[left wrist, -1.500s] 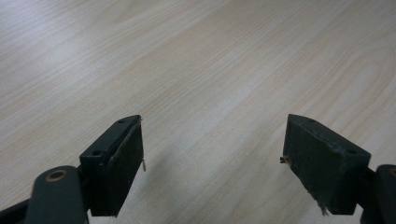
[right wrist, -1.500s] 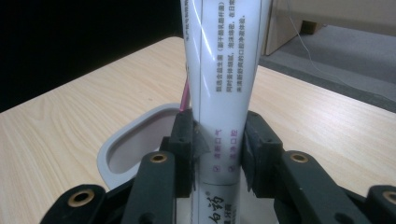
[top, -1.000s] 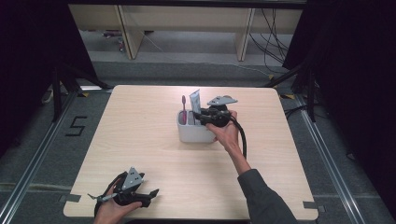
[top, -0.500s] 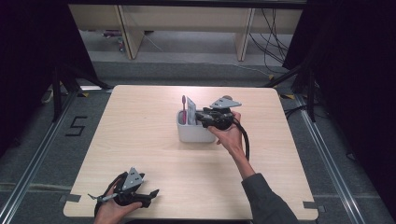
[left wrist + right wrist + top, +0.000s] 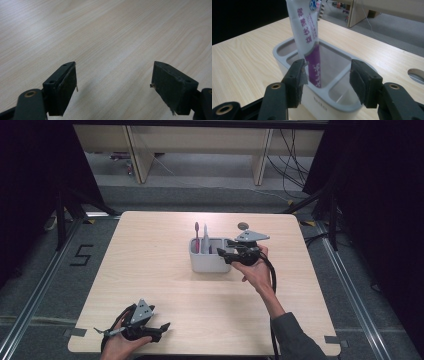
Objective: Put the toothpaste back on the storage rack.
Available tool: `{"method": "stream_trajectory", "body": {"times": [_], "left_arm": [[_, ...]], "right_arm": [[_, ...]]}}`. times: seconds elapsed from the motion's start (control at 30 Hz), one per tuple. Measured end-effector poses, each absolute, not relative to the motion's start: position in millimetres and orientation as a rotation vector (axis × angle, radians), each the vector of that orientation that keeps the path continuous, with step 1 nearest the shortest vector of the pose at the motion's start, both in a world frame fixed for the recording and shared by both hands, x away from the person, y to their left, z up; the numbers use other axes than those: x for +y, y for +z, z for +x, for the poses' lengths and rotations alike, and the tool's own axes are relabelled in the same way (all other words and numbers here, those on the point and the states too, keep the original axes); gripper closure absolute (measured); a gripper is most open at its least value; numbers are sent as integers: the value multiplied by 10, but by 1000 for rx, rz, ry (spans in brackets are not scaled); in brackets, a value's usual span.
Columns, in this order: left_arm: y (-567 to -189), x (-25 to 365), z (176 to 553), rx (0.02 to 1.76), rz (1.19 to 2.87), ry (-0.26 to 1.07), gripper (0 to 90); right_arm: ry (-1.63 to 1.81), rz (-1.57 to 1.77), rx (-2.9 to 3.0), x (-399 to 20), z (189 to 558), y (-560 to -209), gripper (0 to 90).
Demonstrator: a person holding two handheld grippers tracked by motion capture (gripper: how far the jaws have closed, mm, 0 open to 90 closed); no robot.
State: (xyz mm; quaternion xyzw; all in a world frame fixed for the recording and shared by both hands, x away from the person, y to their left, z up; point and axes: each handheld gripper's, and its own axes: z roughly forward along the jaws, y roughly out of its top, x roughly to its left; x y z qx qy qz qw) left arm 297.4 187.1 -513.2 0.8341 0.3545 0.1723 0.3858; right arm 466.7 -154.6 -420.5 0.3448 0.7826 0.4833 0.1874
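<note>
A pale grey holder [image 5: 212,264] with several compartments stands at the table's middle. A white and purple toothpaste tube [image 5: 205,235] and a pink toothbrush [image 5: 197,234] stand upright in it. My right gripper [image 5: 223,253] sits at the holder's right side, and its jaws have just been opening. In the right gripper view the tube [image 5: 304,27] rises from a compartment of the holder [image 5: 317,103], just beyond the left pad of my right gripper [image 5: 328,79], and neither pad presses on it. My left gripper [image 5: 162,329] rests near the front left edge, and the left gripper view shows it [image 5: 113,85] open over bare wood.
A round hole [image 5: 243,225] is cut in the tabletop behind the right gripper. Light wood table [image 5: 150,270] with free room left of the holder and in front of it. Shelving legs and cables lie on the floor beyond the far edge.
The tube has gone from tilted in the right gripper's grip to standing in the holder. The right gripper has opened and drawn back to the right. The left gripper has not moved.
</note>
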Motion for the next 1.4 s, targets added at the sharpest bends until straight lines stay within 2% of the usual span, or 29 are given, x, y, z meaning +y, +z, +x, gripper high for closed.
{"method": "stream_trajectory", "body": {"times": [0.67, 0.83, 1.13, 1.4], "left_arm": [[-5129, 1864, 2971, 900, 2126, 440, 198], [-5131, 1869, 2975, 897, 2120, 441, 198], [-5128, 1870, 2970, 901, 2125, 443, 198], [-5131, 1872, 2968, 903, 2123, 444, 198]], "right_arm": [[1340, 990, 2212, -1878, 4462, -4269, 435], [1358, 1001, 2191, -1949, 4442, -4260, 394], [1338, 1077, 2188, -2026, 4363, -4279, 237], [1344, 1070, 2169, -2092, 4332, -4300, 223]]}}
